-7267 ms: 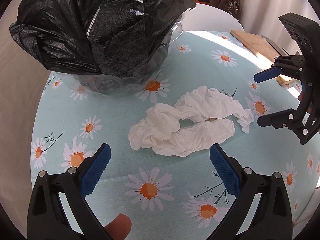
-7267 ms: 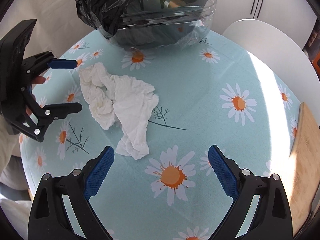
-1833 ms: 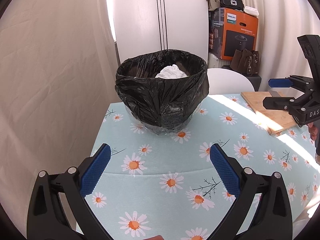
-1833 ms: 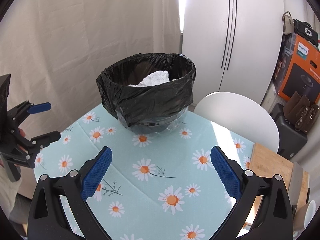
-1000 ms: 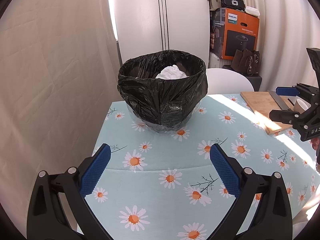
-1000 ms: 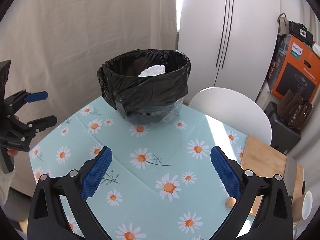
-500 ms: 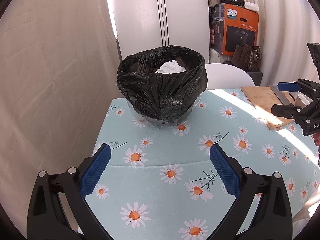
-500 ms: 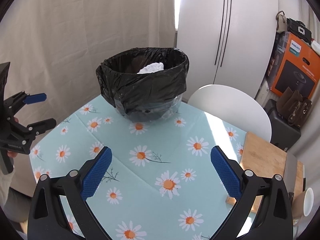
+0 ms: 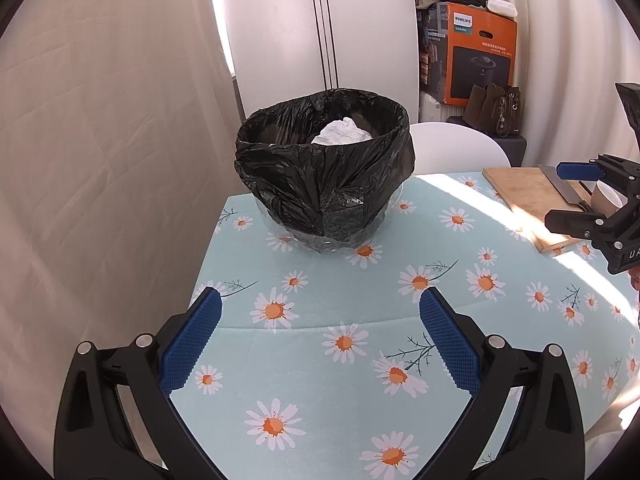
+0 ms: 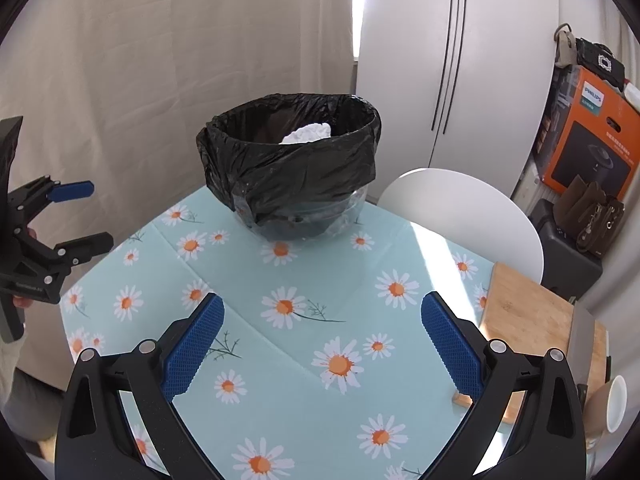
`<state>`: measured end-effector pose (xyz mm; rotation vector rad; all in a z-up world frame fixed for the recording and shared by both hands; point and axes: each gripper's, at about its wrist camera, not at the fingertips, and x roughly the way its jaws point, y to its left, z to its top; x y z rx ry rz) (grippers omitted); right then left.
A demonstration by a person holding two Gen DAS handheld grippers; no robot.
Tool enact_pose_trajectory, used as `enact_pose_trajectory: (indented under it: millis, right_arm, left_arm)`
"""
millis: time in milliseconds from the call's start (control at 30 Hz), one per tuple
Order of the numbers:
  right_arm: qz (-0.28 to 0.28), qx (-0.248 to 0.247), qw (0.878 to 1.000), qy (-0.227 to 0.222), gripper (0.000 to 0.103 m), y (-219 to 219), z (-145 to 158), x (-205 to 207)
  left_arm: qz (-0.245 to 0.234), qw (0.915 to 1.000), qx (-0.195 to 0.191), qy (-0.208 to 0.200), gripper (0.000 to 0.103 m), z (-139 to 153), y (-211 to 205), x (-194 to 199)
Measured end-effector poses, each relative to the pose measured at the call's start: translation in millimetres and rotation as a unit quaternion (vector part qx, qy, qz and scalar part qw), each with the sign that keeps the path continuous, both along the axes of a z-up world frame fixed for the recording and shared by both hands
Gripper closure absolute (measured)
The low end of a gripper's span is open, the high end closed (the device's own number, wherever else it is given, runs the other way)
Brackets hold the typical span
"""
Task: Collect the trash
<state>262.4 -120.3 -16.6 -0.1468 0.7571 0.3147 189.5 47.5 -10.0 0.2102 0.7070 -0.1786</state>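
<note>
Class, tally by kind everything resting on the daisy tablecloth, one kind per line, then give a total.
Bag-lined bowl: 1
Wooden cutting board: 1
Cleaver: 1
White cup: 1
Total: 4
The crumpled tissue sits inside the bowl's bag, so it is not counted separately.

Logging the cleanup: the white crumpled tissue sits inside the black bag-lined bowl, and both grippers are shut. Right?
Not quite. The white crumpled tissue is inside the black bag-lined bowl, but the left gripper and right gripper are open and empty, as both wrist views show.

Daisy-print table (image 9: 320,320), lined bowl (image 9: 326,184), cutting board (image 9: 524,196)
</note>
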Motion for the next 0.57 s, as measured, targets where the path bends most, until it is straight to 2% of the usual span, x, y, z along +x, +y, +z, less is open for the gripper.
enact_pose_trajectory:
  millis: [567]
  right_arm:
    - [0.010,0.001,1.000,0.002,0.008,1.4,0.6,-3.4]
  left_arm:
    - [-0.004,0.9999,-0.004,-0.011,0.006,15.7,0.9,-4.4]
